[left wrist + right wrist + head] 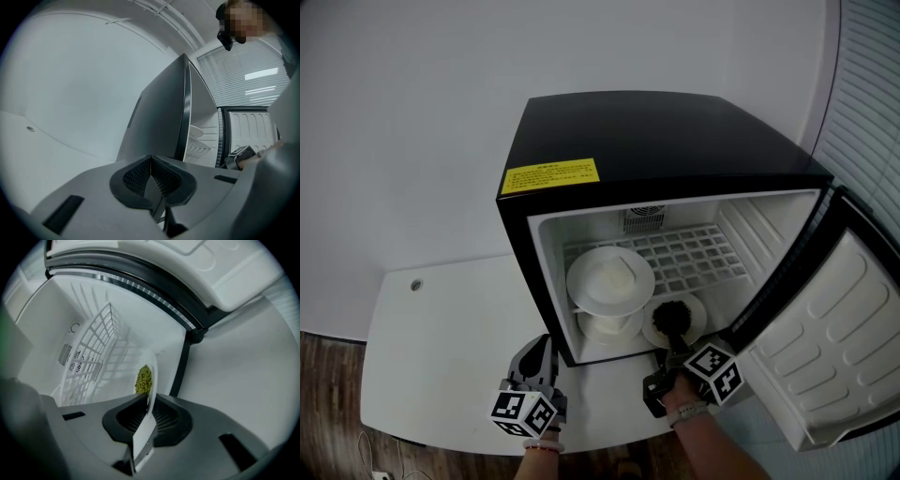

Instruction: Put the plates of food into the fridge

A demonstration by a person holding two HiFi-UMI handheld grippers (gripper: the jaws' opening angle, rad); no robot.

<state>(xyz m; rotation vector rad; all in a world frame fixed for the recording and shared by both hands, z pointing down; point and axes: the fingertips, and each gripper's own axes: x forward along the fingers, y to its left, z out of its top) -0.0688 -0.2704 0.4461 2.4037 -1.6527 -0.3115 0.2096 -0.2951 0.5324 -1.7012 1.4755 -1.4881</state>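
The yellow label [550, 174] on top of the fridge [675, 141] is too small to read. The fridge door [848, 347] runs off the right edge. Inside the fridge, the shelf plate [609, 278] hides most of a dish [607, 328] beneath it; my right gripper [673, 345] covers the near rim of the food plate [696, 314].

Left gripper [151, 163] closed, empty, fridge [159, 117] side ahead, door [248, 131] open

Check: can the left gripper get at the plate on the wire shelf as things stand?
Probably yes. The door stands wide open, the plate sits at the front of the wire shelf, and the left gripper, shut and empty, hangs just outside. The right gripper holds the greens plate lower right.
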